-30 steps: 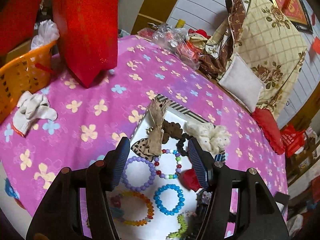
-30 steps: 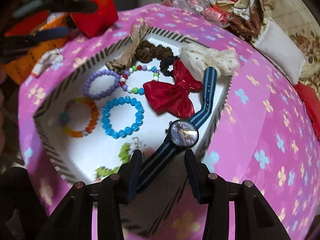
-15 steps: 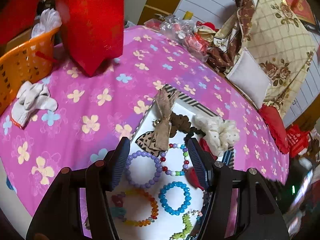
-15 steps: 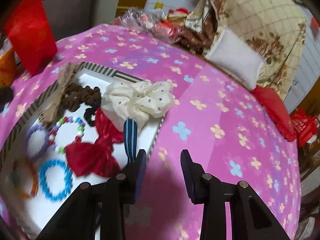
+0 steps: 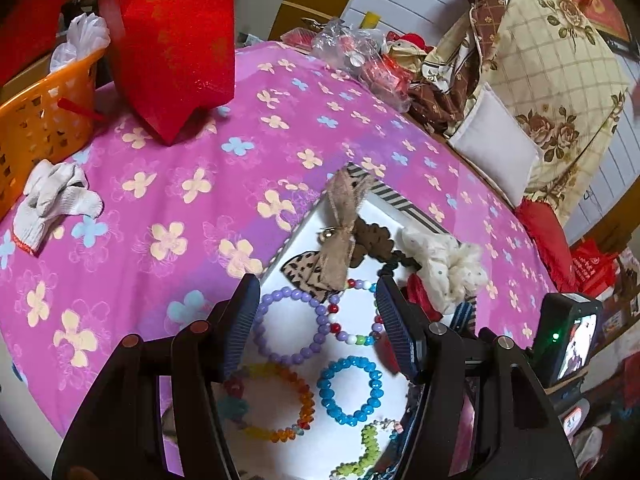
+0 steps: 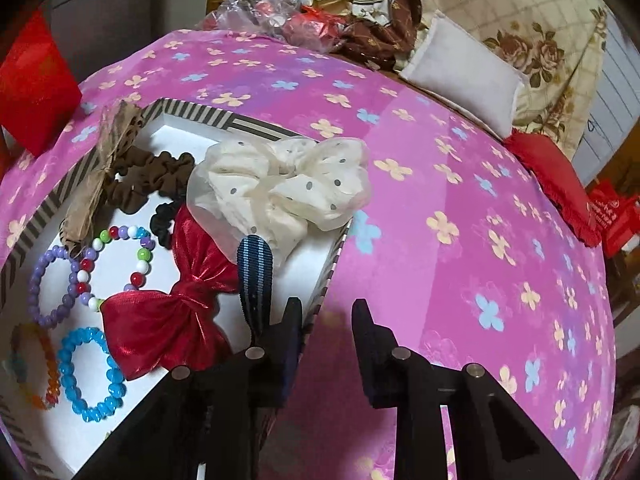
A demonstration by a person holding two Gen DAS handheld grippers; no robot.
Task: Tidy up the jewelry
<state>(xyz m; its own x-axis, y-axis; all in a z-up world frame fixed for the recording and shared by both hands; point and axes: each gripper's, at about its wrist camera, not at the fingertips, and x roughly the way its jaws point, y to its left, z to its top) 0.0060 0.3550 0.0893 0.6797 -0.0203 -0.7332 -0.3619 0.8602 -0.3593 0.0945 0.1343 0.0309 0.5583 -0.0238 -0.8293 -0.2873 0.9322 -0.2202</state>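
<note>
Beaded bracelets [image 5: 286, 326] lie flat in the striped tray [image 6: 224, 118] on the pink tabletop [image 5: 180, 184], sorted apart from bows. Your left tongs [image 5: 316, 320] hover wide open above them, empty; your right tongs [image 6: 326, 320] gape empty beside the tray's edge.

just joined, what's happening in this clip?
A person with two handheld grippers is sorting jewelry in a striped tray on a pink flowered tablecloth. The left gripper hangs open over the bead bracelets. The right gripper is open and empty at the tray's edge, beside a striped watch strap and red bow.
</note>
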